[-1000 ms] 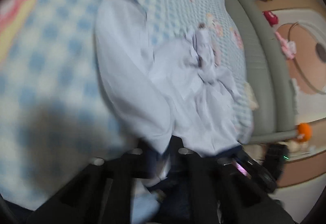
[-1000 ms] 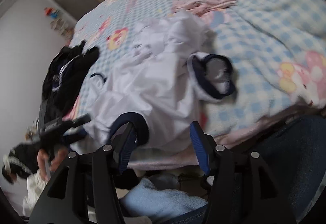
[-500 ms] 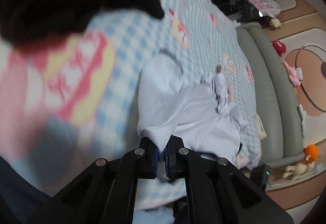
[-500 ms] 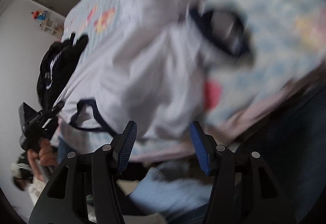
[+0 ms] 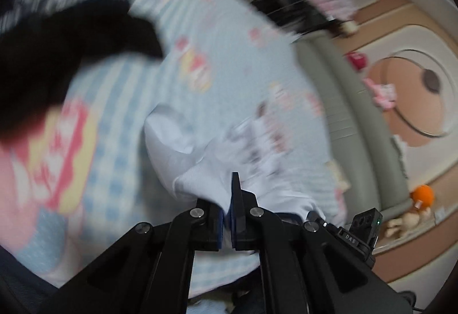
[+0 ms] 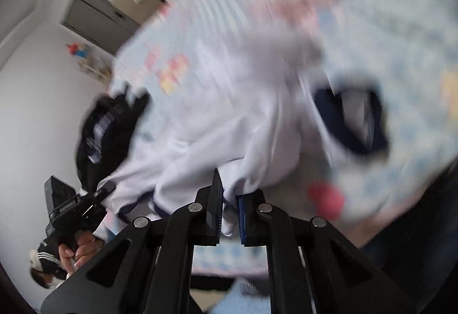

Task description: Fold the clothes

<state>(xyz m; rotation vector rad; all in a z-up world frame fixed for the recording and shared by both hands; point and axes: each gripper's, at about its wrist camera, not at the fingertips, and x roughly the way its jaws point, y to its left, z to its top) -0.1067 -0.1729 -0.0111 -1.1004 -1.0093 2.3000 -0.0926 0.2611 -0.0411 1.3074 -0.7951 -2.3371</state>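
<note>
The bed [image 5: 120, 119] is spread with a soft blue-checked blanket printed with pink and yellow cartoons. A smooth white shirt [image 6: 229, 119] with navy trim lies crumpled across it (both views are motion-blurred). A dark heap of clothes [image 5: 65, 36] sits at the blanket's far side. The left gripper [image 5: 226, 216] is clenched on the shirt's hem; the right gripper [image 6: 229, 211], spread wide half a second ago, now pinches the cloth too. Only the left view shows the grey sofa [image 5: 352, 125]; only the right shows a hand [image 6: 75, 251] holding the other gripper.
</note>
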